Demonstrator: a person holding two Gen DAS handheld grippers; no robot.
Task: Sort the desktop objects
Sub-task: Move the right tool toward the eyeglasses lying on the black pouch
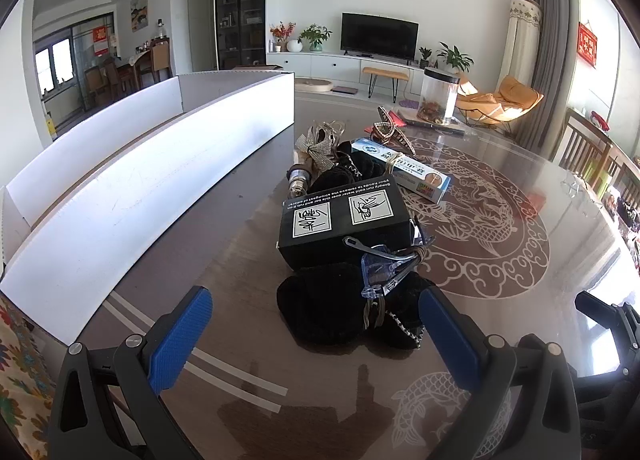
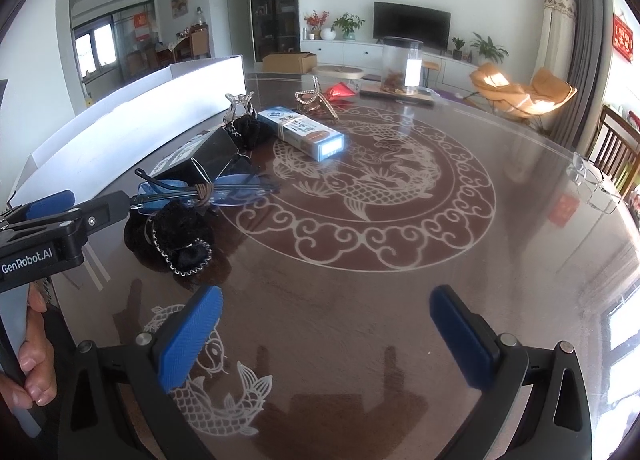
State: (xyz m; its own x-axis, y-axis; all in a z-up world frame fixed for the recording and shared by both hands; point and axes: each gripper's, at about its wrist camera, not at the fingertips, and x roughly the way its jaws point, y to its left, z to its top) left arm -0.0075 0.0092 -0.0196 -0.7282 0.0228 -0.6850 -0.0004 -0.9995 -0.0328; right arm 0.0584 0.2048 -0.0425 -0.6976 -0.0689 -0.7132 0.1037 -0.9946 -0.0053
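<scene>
A pile of small items lies on the round glass-topped table (image 1: pixel 500 228). Nearest my left gripper (image 1: pixel 316 324) is a black fuzzy scrunchie with a chain (image 1: pixel 320 308), and clear blue glasses (image 1: pixel 384 268) rest on it. Behind them stand a black box (image 1: pixel 344 224), a blue-white carton (image 1: pixel 404 172) and sparkly hair clips (image 1: pixel 320 140). The left gripper is open, its blue pads either side of the scrunchie. My right gripper (image 2: pixel 324 324) is open over bare table, right of the scrunchie (image 2: pixel 172 236) and glasses (image 2: pixel 208 190). The left gripper (image 2: pixel 52 208) shows there too.
A long white divided box (image 1: pixel 168 148) runs along the table's left side. A clear jar (image 1: pixel 438 96) on a board sits at the far edge, by a red packet (image 2: pixel 340 92). Another pair of clear glasses (image 2: pixel 596 188) lies at the right. Wooden chairs (image 1: pixel 588 148) stand beyond.
</scene>
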